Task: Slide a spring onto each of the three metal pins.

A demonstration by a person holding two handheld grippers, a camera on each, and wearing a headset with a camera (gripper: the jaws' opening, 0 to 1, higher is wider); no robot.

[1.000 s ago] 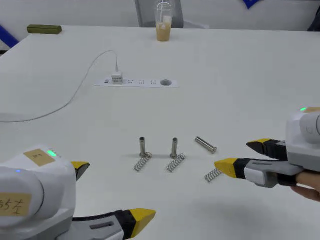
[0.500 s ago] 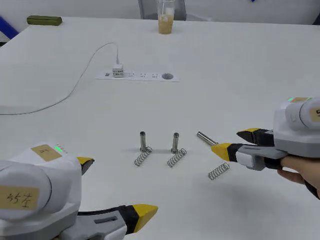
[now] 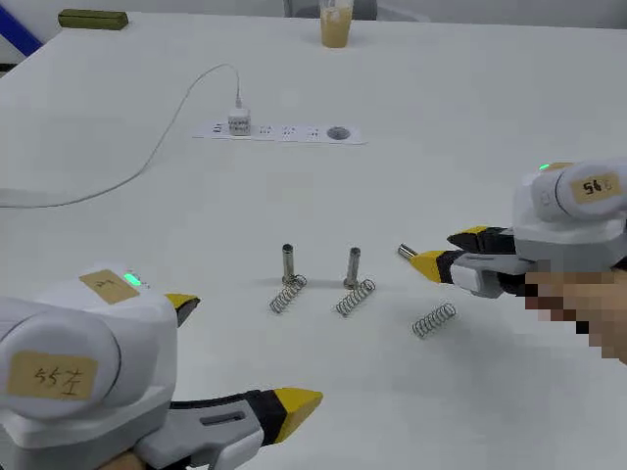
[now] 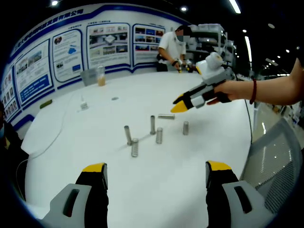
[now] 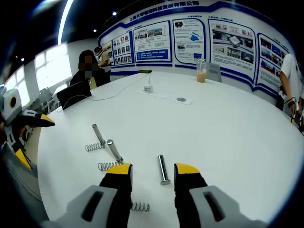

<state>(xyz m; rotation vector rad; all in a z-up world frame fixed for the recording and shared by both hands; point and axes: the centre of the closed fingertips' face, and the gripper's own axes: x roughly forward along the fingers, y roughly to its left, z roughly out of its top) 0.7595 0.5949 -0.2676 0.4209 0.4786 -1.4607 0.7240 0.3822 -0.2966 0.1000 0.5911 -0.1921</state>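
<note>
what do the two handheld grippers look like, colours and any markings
Both the left gripper and right gripper have rounded white bodies, grey-and-black fingers ending in yellow pointed tips, a small green light on top and tan stickers with handwritten numbers. The arm holding the right gripper is bare, with a dark band on the wrist.

White table (image 3: 470, 117) holds two upright pins (image 3: 288, 262), a lying pin (image 5: 163, 169), three springs (image 3: 434, 319), power strip (image 3: 279, 131), drink cup (image 3: 336, 24)

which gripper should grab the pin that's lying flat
Right. The right gripper has open jaws aimed at the lying pin, close ahead; the left gripper hangs farther back.
</note>
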